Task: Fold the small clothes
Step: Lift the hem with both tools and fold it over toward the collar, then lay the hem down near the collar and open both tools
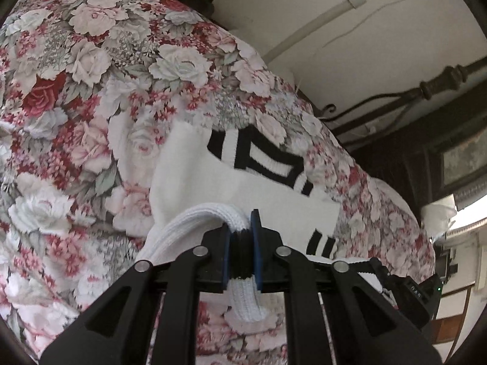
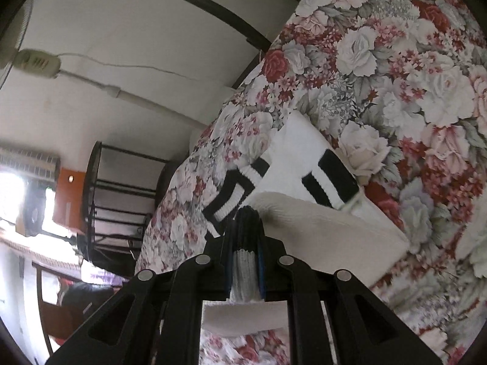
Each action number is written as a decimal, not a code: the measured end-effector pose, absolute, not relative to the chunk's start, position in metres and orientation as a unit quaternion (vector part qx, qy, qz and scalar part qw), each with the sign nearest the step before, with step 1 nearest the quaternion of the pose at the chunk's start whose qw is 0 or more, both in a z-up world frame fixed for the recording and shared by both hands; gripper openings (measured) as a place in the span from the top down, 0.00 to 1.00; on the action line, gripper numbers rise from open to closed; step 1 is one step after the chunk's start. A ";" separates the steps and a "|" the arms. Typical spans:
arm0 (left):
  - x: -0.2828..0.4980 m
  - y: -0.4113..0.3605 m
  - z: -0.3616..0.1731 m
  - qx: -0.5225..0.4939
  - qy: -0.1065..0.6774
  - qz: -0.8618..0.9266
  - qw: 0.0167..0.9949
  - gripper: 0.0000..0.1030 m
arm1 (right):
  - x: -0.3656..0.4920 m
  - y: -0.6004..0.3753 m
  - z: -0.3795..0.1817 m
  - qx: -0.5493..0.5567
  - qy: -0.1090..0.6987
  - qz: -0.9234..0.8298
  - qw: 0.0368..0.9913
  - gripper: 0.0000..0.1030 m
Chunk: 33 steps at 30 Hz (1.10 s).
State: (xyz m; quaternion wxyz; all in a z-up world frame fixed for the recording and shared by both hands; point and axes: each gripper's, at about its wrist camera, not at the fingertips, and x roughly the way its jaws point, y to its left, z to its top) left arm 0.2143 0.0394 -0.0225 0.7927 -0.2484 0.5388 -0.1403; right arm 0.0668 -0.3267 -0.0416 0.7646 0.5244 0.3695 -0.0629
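Observation:
A white knit garment (image 1: 194, 167) with black and white striped cuffs (image 1: 261, 155) lies on a floral bedspread (image 1: 76, 91). My left gripper (image 1: 242, 234) is shut on a bunched ribbed edge of the garment, lifted a little above the bed. My right gripper (image 2: 246, 237) is shut on another ribbed black and white edge of the same garment (image 2: 301, 164). A fold of white cloth (image 2: 319, 222) curves away to the right of it. The striped cuffs (image 2: 328, 179) lie flat just beyond the right gripper.
The floral bedspread (image 2: 395, 76) fills most of both views. A dark metal bed frame (image 1: 426, 91) and a white wall with a conduit pipe (image 1: 304, 30) stand behind. A black rack (image 2: 121, 194) and a bright window (image 2: 12, 194) are at the left.

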 end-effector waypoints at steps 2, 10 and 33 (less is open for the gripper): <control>0.226 0.038 -0.026 -0.252 0.540 -0.135 0.792 0.90 | 0.080 -0.329 -0.047 0.532 0.369 -0.069 0.759 0.87; 0.269 0.039 -0.045 -0.271 0.544 -0.112 0.786 0.90 | 0.132 -0.329 -0.069 0.527 0.380 -0.075 0.756 0.87; 0.307 0.038 -0.075 -0.248 0.517 -0.099 0.813 0.55 | 0.168 -0.361 -0.110 0.533 0.344 -0.058 0.771 0.41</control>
